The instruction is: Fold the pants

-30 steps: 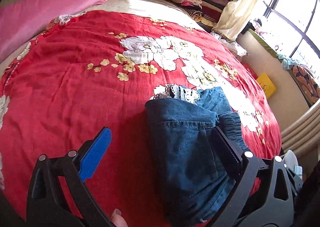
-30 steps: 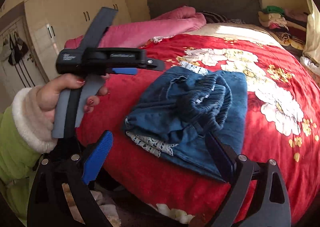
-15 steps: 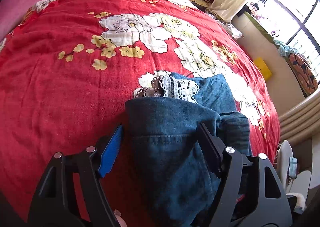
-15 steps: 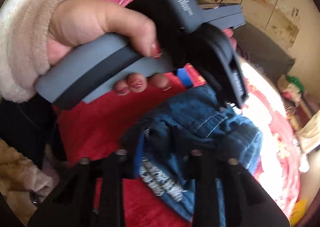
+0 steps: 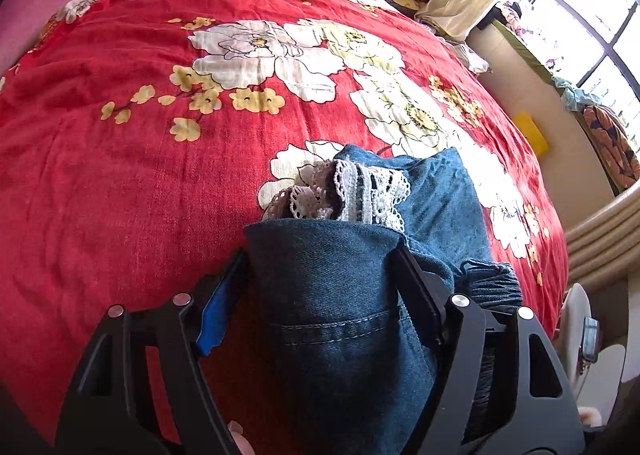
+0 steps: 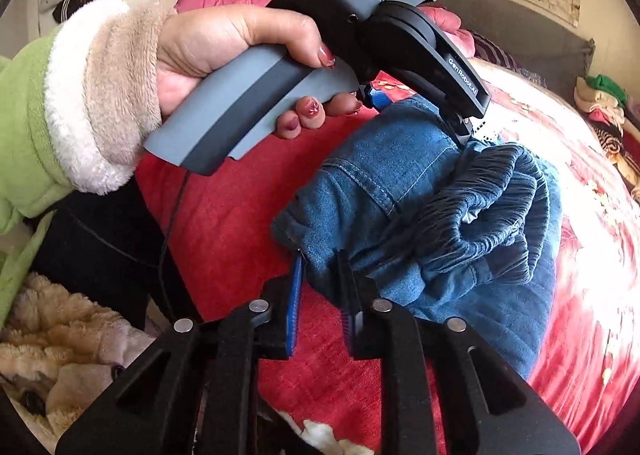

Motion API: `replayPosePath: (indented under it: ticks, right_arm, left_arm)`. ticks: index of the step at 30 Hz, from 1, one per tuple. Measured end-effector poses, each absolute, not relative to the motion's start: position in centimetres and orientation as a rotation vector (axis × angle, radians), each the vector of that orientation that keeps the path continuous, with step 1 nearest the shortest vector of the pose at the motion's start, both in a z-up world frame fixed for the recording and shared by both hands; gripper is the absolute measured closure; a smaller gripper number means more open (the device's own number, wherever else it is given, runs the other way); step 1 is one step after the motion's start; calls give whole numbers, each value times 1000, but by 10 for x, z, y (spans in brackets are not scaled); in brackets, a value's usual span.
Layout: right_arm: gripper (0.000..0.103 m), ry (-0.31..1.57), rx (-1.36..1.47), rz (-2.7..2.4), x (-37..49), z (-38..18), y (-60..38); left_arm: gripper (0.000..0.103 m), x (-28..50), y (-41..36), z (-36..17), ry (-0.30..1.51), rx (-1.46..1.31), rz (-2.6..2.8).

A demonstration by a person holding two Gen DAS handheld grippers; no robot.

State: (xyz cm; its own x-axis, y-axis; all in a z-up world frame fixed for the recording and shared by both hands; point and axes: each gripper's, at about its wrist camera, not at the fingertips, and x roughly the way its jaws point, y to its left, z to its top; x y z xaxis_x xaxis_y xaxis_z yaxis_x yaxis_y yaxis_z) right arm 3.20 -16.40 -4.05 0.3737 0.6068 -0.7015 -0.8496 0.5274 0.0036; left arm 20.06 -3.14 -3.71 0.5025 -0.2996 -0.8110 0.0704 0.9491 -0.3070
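Pants (image 5: pixel 360 295): blue denim, folded into a thick bundle near the bed's near edge, on a red floral bedspread (image 5: pixel 120 175). White lace trim (image 5: pixel 352 195) pokes out at the far end; the gathered waistband (image 6: pixel 492 199) bulges loose on the right side.

Left gripper (image 5: pixel 320 255): jaws set wide, clamped across the whole bundle, pads pressing both denim sides. It closed down earlier in the last second and holds that width.

Right gripper (image 6: pixel 318 271): jaws narrow, having just closed and then eased slightly open; they pinch only the near corner of the bundle, a thin bite of a layer or two.

Risks, as judgement:
- Right bite is shallow. A lift or pull may slip the corner out, or drag only the top layer so the fold peels open.
- Left span is wide over soft cloth; inner layers may slide out underneath when moved.
- Waistband is outside both grips; it can flop and unroll.
- Bundle sits close to the bed edge; a dropped corner may spill it off toward the person's green sleeve (image 6: pixel 24 127).
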Motion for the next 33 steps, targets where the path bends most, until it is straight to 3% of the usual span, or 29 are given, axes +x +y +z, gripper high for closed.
replayPosePath:
  ticks: [8, 14, 21, 22, 24, 25, 29, 33]
  right_arm:
    - [79, 644, -134, 950, 51, 20, -188]
    - [79, 884, -215, 847, 71, -24, -164]
    - [78, 866, -152, 855, 60, -25, -176]
    - [76, 864, -133, 864, 58, -20, -180]
    - [50, 857, -62, 894, 57, -8, -195]
    - [46, 842, -31, 893, 59, -1, -206]
    - [44, 772, 66, 823, 58, 23, -244]
    - [33, 723, 125, 720, 66, 39, -280]
  left_arm:
    - [37, 171, -16, -15, 940, -314, -240]
    - [37, 154, -27, -22, 950, -284, -258]
    - [35, 166, -30, -49, 975, -257, -204]
    - [35, 164, -30, -47, 968, -254, -204]
    - [35, 160, -28, -41, 958, -264, -205]
    - [35, 157, -27, -36, 951, -273, -209]
    - [30, 139, -22, -15, 884, -263, -194]
    - [24, 123, -21, 1, 835, -251, -175]
